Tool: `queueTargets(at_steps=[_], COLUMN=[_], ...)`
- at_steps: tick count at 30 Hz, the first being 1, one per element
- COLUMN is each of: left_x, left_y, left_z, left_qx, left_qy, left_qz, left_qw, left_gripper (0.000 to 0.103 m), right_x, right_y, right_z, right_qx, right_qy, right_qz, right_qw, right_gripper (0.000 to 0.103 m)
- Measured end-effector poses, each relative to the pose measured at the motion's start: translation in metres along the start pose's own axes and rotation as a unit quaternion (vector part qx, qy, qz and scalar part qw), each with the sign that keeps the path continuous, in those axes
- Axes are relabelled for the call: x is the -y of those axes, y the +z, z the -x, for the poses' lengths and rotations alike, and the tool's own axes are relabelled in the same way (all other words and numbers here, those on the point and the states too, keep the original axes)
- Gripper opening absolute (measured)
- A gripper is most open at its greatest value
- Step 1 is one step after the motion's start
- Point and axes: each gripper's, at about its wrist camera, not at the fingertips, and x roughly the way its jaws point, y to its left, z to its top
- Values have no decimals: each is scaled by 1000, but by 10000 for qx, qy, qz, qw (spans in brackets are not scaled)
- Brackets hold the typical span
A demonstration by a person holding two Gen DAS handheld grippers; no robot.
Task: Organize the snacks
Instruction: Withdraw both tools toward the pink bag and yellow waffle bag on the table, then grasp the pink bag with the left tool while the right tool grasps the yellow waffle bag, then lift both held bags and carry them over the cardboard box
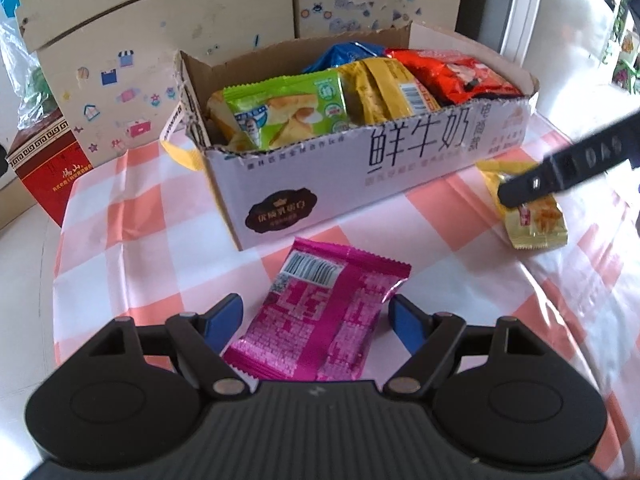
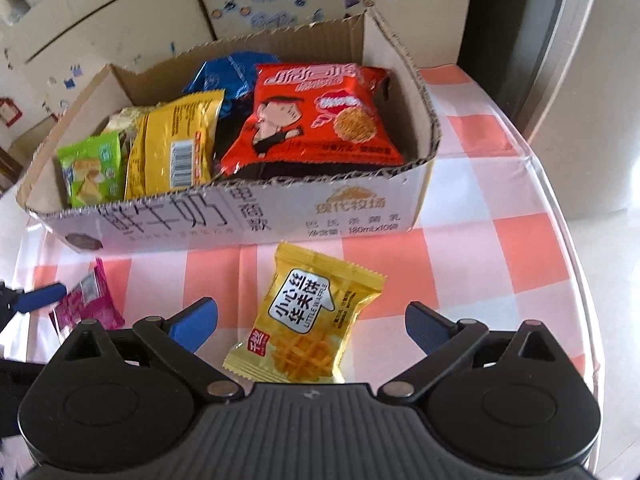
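A pink snack packet (image 1: 320, 316) lies on the checked tablecloth between the blue fingers of my left gripper (image 1: 316, 318), which is open around it; the fingers stand apart from it. A yellow waffle packet (image 2: 308, 320) lies between the fingers of my right gripper (image 2: 312, 326), also open and apart from it. Behind both stands a white cardboard box (image 1: 360, 168) holding green (image 1: 288, 108), yellow (image 1: 380, 92), red (image 1: 456, 72) and blue packets. The box (image 2: 248, 216) also shows in the right wrist view. The waffle packet (image 1: 536, 220) and a right finger (image 1: 532, 190) show in the left view.
The table has an orange and white checked cloth (image 1: 140, 220) and a rounded edge. A red box (image 1: 44, 168) stands off the table's left side. A stickered cabinet (image 1: 200, 20) rises behind. The pink packet (image 2: 88, 304) and a left finger (image 2: 40, 296) show at the right view's left.
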Motion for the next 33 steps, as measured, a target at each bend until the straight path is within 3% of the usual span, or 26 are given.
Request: queueTargets(at_steps=[5,8,15,20,33], left_x=[-2,0,11,16,33], left_y=[1,2,4,4,2], left_z=[-3,-2,4,6,32], left_qx=[18,3,-62,-154,-131], left_qy=[-34,-54,-18,140,453], left_qz=[127,153,149,248,325], left_qw=[9999,9999,9999,9995,9984], left_gripper=[79,73,50,50,50], right_x=[-5,-6,-10,-12,-29], right_y=[-3,-2,-10,-13,-23], right_z=[-6,-14,-12,-7,18], right_qx=[-76,-122,49,88,283], right_qy=[-52,-59,-96,36,532], right_qz=[184,297,928,1261,2113], right_qw=[9998,9995,9956,9920,9756], right_gripper=[100,96,75,59,57])
